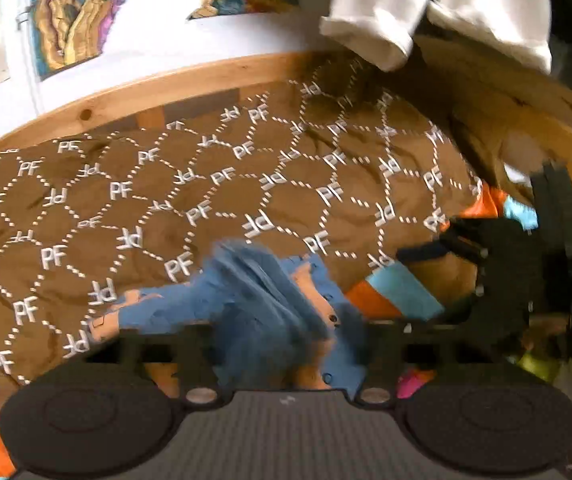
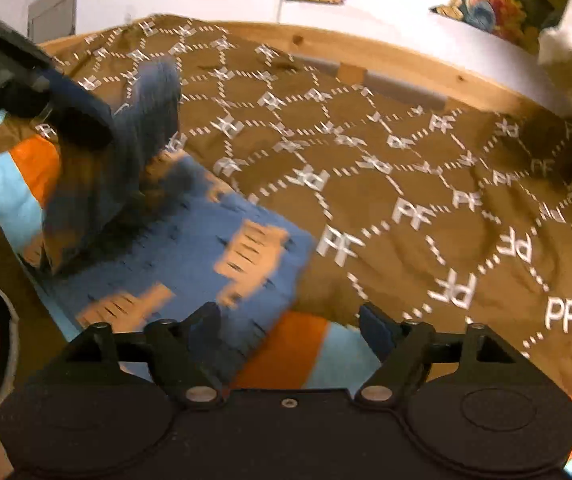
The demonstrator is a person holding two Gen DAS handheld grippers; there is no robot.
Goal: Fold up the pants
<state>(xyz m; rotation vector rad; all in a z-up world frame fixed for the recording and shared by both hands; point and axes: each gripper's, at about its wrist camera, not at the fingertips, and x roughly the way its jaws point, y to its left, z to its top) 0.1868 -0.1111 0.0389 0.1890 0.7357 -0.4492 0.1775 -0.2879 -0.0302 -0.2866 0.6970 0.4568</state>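
The blue pants (image 2: pixel 214 248) with tan patches lie on a brown "PF" patterned blanket (image 2: pixel 426 184). One part lies flat in front of my right gripper (image 2: pixel 294 328), which is open with its fingers apart over the pants' near edge. My left gripper (image 1: pixel 282 344) is shut on a bunched fold of the pants (image 1: pixel 262 300) and holds it lifted. In the right wrist view the left gripper (image 2: pixel 82 124) is at upper left, with dark blue cloth hanging from it. In the left wrist view the right gripper (image 1: pixel 526 264) is at the right.
A wooden bed frame (image 2: pixel 386 52) borders the blanket at the far side, below a white wall with colourful posters (image 1: pixel 74 12). White cloth (image 1: pixel 406 4) hangs over the frame's far right corner. An orange and light blue cloth (image 2: pixel 318 352) lies under the pants.
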